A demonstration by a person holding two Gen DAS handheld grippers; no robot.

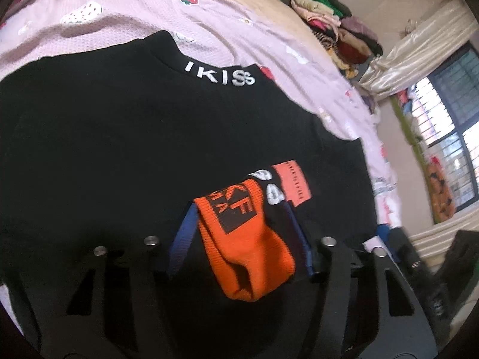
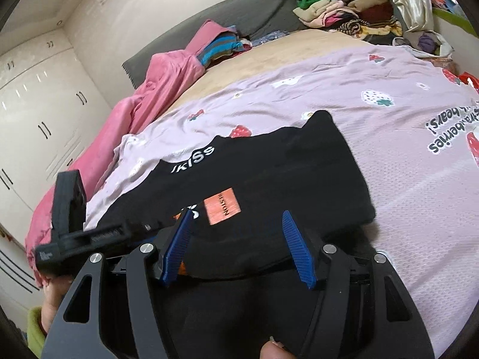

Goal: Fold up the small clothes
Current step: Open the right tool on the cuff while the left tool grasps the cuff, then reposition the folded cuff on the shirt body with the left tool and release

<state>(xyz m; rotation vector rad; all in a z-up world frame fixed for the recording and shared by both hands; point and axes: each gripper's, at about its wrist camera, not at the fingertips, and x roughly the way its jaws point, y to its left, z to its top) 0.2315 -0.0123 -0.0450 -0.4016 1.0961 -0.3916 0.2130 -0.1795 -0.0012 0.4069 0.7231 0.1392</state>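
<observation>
Black top [image 1: 149,149] flat on lilac bedspread [image 1: 209,24], collar far, hem near. Left gripper [image 1: 239,239] spread wide; orange cuff [image 1: 242,239] bunched between its fingers, seemingly loose, not pinched. Risk: closing here catches cuff only, dragging sleeve askew. Right gripper [image 2: 236,248] likewise wide open over near hem, straddling black fabric. Risk: uneven lift between both sides skews fold; sleeve could slip out.

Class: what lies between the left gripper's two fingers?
An orange cuff of the black top lies between the left gripper fingers, shown in the left wrist view.
</observation>
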